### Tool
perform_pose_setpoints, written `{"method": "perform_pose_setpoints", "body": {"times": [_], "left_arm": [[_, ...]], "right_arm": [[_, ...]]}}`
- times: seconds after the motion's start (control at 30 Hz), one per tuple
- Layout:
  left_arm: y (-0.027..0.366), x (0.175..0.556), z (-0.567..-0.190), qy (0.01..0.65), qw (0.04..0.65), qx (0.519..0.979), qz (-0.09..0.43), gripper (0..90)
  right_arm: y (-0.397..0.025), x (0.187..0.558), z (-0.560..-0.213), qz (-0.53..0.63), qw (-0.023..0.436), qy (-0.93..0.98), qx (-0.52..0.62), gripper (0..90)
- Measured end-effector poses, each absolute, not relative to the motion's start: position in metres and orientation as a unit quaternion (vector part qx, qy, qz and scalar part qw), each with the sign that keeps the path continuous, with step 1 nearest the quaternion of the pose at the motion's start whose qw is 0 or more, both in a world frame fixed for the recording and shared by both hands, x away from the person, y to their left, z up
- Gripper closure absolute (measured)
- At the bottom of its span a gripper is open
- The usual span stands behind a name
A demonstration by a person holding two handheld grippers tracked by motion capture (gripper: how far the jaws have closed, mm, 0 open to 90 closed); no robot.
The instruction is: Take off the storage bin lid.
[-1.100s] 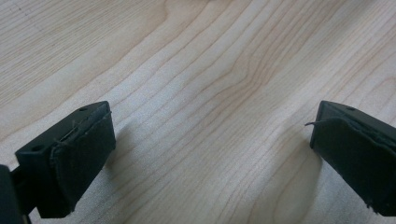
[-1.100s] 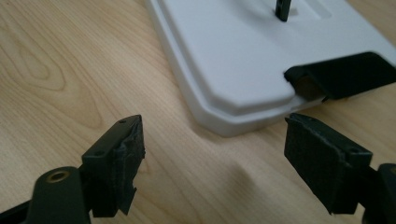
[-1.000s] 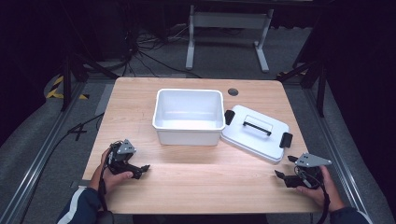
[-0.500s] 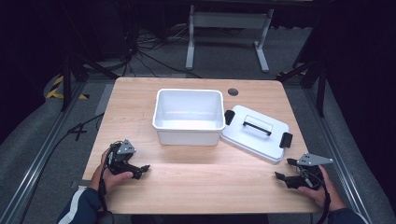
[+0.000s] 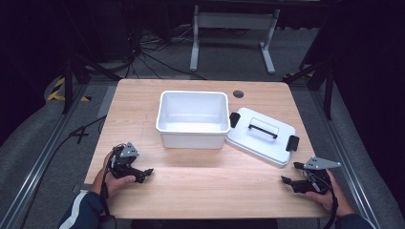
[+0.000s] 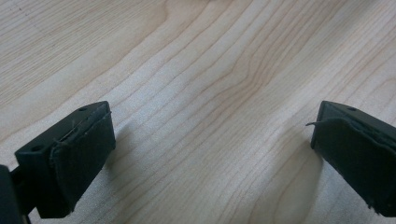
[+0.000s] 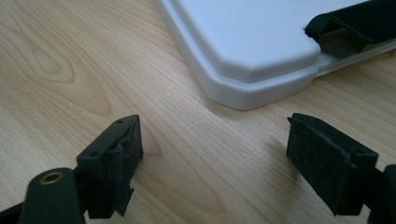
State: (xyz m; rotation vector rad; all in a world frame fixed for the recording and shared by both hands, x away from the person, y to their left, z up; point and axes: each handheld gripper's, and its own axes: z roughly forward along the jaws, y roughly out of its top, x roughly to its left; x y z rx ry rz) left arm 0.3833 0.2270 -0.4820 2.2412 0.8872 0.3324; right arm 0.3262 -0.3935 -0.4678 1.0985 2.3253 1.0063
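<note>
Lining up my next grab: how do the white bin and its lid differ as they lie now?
The bin is a deep, open tub, upright and square to the table edge; the lid is flat and lies turned at an angle on the bin's right. The lid has a black handle and black clips at two ends; the bin shows neither. Both are white and rectangular with rounded corners.

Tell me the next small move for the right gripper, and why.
Probably ease the right gripper forward toward the white lid, aiming for its black handle. Its jaws stand open and empty, the lid's corner lies just ahead of them, and the lid rests beside the open white tub.
</note>
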Motion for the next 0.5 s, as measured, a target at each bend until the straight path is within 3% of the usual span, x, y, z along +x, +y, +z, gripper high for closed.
{"method": "perform_pose_setpoints", "body": {"times": [0.5], "left_arm": [[0.2257, 0.3841, -0.4816, 0.350, 0.344, 0.862, 0.130, 0.2]], "right_arm": [[-0.3936, 0.3267, -0.4680, 0.358, 0.189, 0.827, 0.389, 18.6]]}}
